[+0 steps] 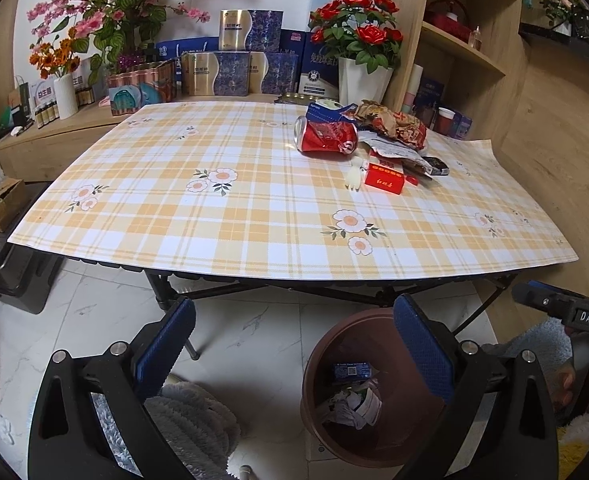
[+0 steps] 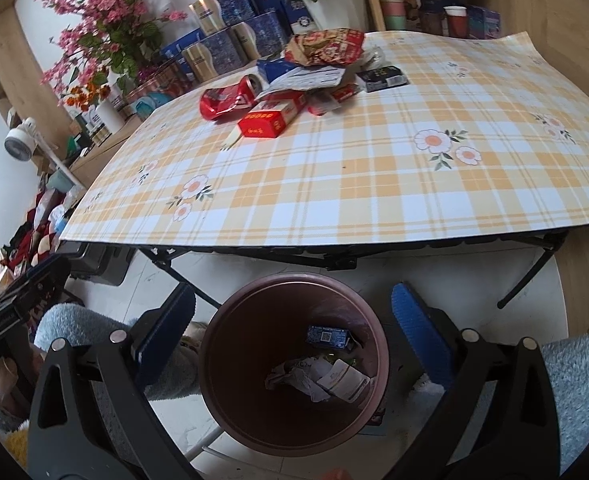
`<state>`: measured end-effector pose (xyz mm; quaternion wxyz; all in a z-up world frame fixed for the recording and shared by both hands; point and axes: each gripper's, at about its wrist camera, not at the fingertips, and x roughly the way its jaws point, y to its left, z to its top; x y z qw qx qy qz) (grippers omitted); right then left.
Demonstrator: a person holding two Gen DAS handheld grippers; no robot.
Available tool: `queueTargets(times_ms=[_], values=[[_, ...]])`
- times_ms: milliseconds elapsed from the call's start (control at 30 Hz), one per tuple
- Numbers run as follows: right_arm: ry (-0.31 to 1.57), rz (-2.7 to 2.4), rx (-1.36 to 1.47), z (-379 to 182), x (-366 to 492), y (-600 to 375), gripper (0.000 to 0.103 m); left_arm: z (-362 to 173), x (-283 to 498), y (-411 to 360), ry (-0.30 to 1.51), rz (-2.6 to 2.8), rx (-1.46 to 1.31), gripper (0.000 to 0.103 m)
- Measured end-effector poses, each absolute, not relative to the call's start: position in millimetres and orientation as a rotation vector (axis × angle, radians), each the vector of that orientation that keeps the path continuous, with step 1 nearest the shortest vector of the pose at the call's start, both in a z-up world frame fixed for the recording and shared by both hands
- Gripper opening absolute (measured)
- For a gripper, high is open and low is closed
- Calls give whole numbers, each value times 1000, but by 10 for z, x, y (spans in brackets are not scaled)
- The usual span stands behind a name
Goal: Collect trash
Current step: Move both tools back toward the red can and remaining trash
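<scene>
A brown bin (image 2: 238,392) stands on the floor below the table's near edge, with crumpled paper (image 2: 318,378) and a small blue box (image 2: 328,336) inside. My right gripper (image 2: 294,320) hangs open above its mouth, nothing between the pads. My left gripper (image 1: 294,328) is open too, empty, left of the bin (image 1: 334,428). On the table a trash pile lies at the far side: a crushed red can (image 1: 326,138), a red box (image 1: 384,178), a white plastic fork (image 1: 354,174), a brown wrapper (image 1: 390,122) and a black pack (image 1: 436,165).
The table (image 1: 214,216) has a yellow plaid cloth and black folding legs. Flower vases and blue-gold boxes (image 1: 218,72) line the sideboard behind. A wooden shelf (image 1: 462,40) stands at right. Fluffy slippers (image 1: 190,420) rest on the white tile floor.
</scene>
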<state>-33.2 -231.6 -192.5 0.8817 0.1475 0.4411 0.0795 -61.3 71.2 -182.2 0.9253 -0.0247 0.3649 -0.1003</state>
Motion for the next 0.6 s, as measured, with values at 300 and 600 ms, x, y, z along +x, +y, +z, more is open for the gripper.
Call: queueTargets(times_ms=[300, 600], values=[[877, 96, 353, -1868, -265, -2618, 97, -1792, -525, 707, 751, -210, -51, 97], [814, 49, 322, -1731, -89, -2940, 97, -1544, -219, 399, 629, -315, 50, 97]])
